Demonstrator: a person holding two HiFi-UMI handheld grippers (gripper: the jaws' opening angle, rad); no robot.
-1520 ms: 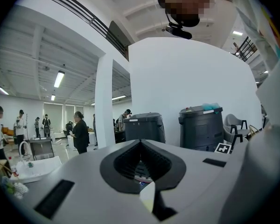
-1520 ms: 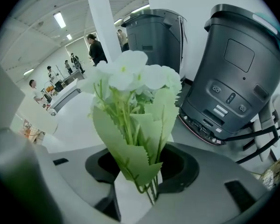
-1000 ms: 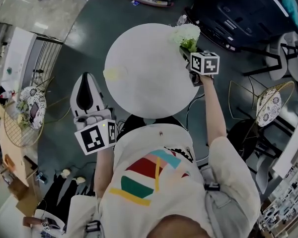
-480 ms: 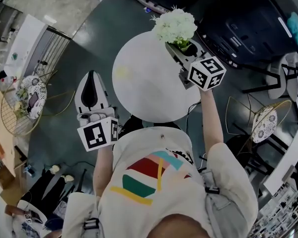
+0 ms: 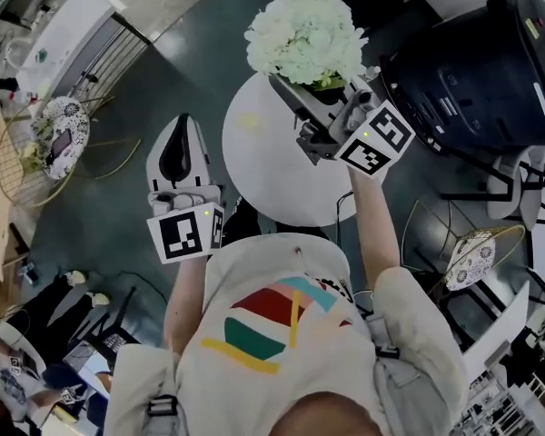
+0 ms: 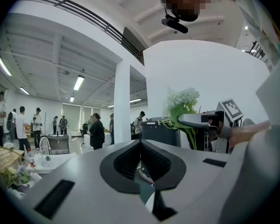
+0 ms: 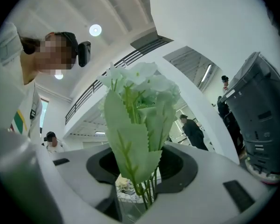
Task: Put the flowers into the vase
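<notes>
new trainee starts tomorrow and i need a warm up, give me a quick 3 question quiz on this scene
1. What is the right gripper holding? A a vase, B flowers, C nothing.
2. True or false: the left gripper has something between its jaws.
3. Fill in: in the head view the flowers cover the far edge of the round white ____.

Key: 1 B. 2 false, its jaws are together with nothing in them. 3 table.

Head view steeply down; flowers (image 5: pixel 306 34) in all three.
</notes>
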